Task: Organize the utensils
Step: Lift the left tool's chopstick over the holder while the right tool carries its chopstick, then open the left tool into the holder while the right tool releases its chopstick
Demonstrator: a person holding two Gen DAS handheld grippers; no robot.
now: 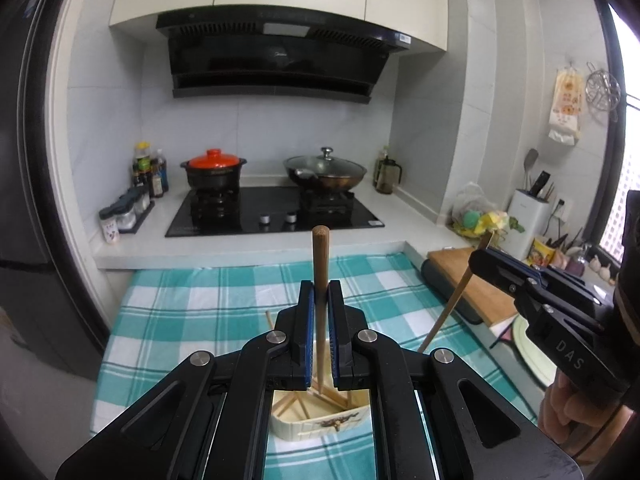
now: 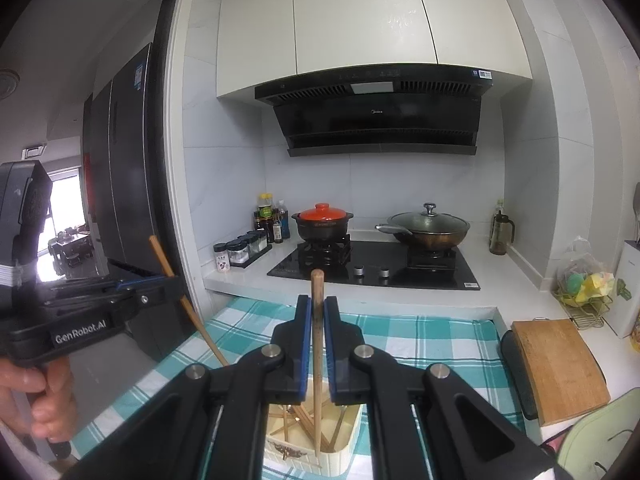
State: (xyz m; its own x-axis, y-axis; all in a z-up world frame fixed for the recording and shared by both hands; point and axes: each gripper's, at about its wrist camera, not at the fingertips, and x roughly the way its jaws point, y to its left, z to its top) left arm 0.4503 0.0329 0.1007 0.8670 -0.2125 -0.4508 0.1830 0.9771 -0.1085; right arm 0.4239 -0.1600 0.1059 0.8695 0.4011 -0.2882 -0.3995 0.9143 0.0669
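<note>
At the left of the right wrist view, your left gripper (image 2: 170, 280) is clamped on a slim brown wooden chopstick (image 2: 188, 308) that slants down toward the teal-and-white checked cloth (image 2: 420, 344). At centre, your right gripper (image 2: 318, 320) is closed on a second upright wooden chopstick (image 2: 317, 360), its lower tip inside the cream rectangular utensil box (image 2: 344, 456), low in the frame, where more chopsticks lie. Behind, a black pot with an orange lid (image 2: 323, 222) sits left of the glass-lidded wok (image 2: 430, 228); at lower right lies a wooden cutting board (image 2: 560, 364)
</note>
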